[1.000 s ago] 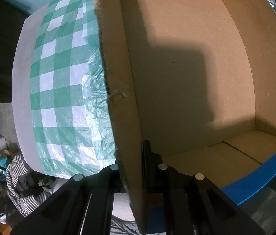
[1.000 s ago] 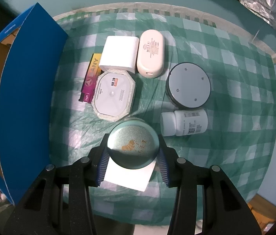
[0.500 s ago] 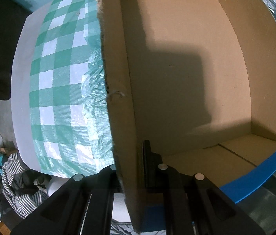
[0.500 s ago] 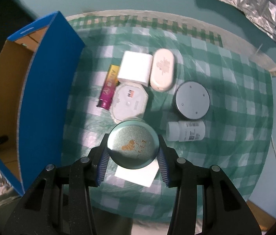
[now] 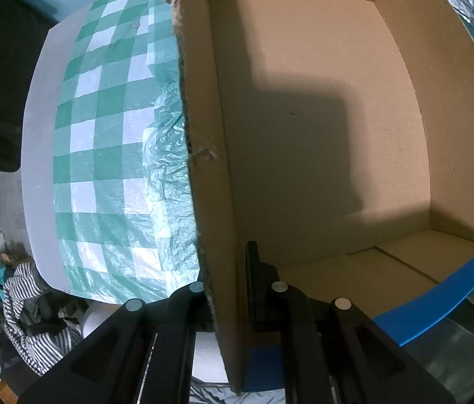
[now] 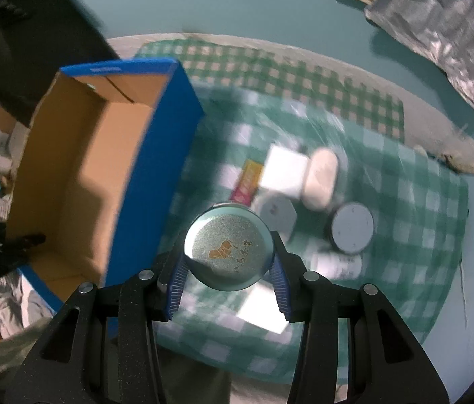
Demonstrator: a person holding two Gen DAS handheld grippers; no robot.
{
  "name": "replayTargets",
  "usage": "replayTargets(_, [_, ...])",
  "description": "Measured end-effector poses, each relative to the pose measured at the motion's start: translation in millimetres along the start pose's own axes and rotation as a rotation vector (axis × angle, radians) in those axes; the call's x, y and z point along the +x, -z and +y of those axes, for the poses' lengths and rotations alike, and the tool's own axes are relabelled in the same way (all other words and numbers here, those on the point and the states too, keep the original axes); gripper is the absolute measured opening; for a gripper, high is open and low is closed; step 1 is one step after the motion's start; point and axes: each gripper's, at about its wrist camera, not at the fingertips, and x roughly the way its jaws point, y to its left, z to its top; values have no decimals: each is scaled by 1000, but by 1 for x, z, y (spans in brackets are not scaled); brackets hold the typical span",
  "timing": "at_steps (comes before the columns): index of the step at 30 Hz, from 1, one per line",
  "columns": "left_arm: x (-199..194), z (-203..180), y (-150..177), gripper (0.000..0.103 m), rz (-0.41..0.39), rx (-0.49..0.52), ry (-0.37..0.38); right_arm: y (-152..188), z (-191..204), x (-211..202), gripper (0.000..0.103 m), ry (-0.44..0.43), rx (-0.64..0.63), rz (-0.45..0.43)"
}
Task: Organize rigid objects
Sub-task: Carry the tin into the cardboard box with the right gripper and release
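Above checked counter (image 6: 415, 202), right gripper (image 6: 228, 269) has fingers (image 6: 176, 282) clamped on round tin (image 6: 228, 249), tin lifted clear of cloth. Cardboard box (image 6: 75, 181) at nine o'clock of tin, interior bare. Left gripper (image 5: 226, 289) pinches box wall (image 5: 210, 168), fingers fully closed, steadying it. Step, judged: carry to box. Next move: clear blue box side (image 6: 149, 175), lower tin onto box floor, release. Other items remain at two o'clock, blurred.

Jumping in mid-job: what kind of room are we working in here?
Most likely a lived-in home room, not a lab. A small table wears a green checked cloth under clear plastic, striped clothing lies heaped on the floor beside it, and household bits are being sorted into a reused cardboard box.
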Motion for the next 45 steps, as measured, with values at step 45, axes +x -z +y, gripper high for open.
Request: replayTargets(45, [6, 15, 7, 8, -10, -5, -6, -118, 130, 105, 44, 46, -283, 104])
